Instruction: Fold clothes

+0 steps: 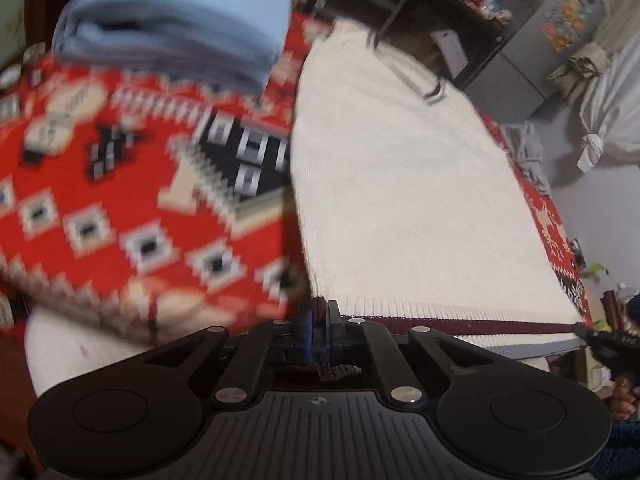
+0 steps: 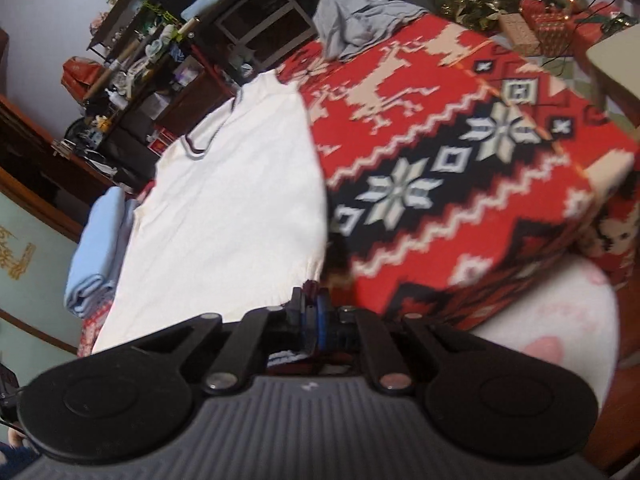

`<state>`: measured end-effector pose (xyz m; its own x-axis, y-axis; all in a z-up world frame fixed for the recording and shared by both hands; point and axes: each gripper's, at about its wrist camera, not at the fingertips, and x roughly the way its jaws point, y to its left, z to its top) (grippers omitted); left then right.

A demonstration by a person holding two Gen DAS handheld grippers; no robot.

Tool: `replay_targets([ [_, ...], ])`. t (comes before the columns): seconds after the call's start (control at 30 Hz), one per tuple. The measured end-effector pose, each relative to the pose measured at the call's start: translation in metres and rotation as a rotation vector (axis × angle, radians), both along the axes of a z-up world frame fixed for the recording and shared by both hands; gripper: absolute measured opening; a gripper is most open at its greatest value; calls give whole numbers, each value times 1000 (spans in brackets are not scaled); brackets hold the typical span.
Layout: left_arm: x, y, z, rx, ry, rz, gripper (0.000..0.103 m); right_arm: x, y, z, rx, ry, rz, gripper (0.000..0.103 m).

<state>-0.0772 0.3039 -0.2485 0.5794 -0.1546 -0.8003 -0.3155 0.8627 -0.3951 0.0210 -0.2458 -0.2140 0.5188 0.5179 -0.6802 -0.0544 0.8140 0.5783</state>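
Black tool (image 1: 318, 320), blue pads, silver rivets

Even indoor light, motion blur on red blanket (image 1: 100, 200), fisheye-bent dark corners

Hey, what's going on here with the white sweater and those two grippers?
A person is folding a white sweater spread over a red patterned blanket. The left gripper and the right gripper each have their jaws closed on the sweater's dark-trimmed bottom hem, one at each corner. The collar end lies flat at the far side. A folded light blue garment sits beside it, and a crumpled grey garment lies further back.
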Motion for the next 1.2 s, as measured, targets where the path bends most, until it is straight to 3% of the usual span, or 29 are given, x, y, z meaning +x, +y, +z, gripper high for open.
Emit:
replay_targets([
  [0.1,-5,-7,-1,32,-3,-11,6,-7,-4,-8,-17,35,12,5],
  [0.23,-5,-4,-11,12,6,-16,6,-11,-5,-20,-33,44,11,5],
  [0.57,-8,-9,-9,37,-5,-35,7,-9,-2,-27,-66,17,36,5],
  [0.7,-6,-16,0,111,13,-48,19,-9,3,-24,-89,6,73,8],
  [0.77,-8,-14,4,153,23,-42,22,-9,3,-22,-106,9,74,18],
  [0.87,-14,-5,12,162,22,-18,22,-10,-4,-16,-123,8,68,24],
  [1.07,-14,6,40,194,-35,-18,24,-7,-21,8,-180,-25,58,25],
  [1.2,9,9,66,247,-124,-46,38,9,-27,46,-226,-136,40,26],
])
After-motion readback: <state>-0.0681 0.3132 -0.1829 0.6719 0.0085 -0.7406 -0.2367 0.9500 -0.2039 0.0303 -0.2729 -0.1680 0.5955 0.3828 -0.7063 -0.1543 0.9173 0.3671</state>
